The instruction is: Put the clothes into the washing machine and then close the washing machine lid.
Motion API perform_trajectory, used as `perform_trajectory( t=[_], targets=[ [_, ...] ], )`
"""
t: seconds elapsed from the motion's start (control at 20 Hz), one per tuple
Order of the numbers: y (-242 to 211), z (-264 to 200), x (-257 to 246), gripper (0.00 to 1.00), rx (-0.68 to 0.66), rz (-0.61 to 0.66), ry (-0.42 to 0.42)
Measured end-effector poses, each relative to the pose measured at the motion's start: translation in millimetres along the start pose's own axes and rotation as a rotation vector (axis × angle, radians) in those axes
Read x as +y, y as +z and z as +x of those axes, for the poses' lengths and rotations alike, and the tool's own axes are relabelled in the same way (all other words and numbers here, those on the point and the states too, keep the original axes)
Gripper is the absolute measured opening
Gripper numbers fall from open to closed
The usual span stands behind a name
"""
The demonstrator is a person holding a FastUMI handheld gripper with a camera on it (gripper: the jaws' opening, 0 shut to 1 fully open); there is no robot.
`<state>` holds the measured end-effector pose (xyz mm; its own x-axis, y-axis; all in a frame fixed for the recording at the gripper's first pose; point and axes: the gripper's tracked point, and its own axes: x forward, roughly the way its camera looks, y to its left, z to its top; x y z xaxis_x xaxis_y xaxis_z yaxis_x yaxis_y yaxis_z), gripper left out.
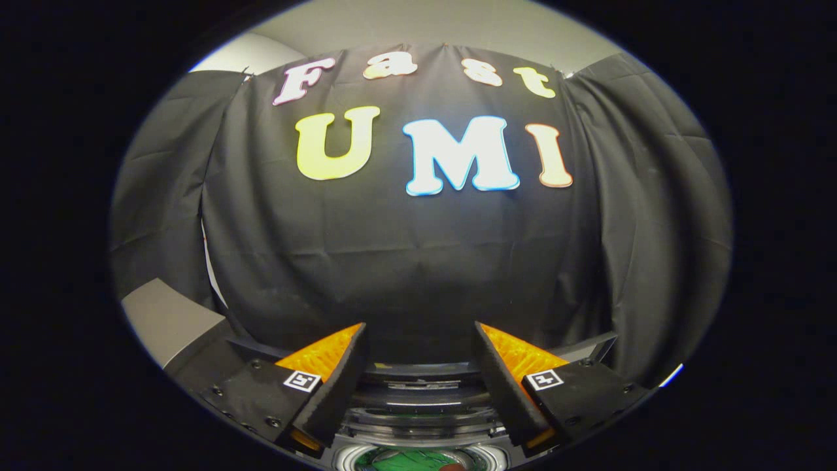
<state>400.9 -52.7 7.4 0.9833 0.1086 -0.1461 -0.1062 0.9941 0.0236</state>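
washing machine [422,418] low at bottom centre of frame, round opening facing up, lid raised at rear. green clothes [412,461] inside drum, at very bottom. gripper [418,340] above opening, fingers spread wide, holding nothing. black cloth wall [418,261] beyond, across centre.

Creased black cloth wall [418,261] hangs beneath a pale ceiling [431,26].

Washing machine [418,386] top below tongs [420,340]; green clothes [409,460] inside.
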Motion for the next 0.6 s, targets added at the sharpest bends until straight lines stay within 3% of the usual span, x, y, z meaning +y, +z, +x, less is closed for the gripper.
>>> perform_trajectory(
  t=[0.6],
  targets=[
    [2.4,-20.5,-1.4,0.98,-0.055,0.001,-0.017]
  ],
)
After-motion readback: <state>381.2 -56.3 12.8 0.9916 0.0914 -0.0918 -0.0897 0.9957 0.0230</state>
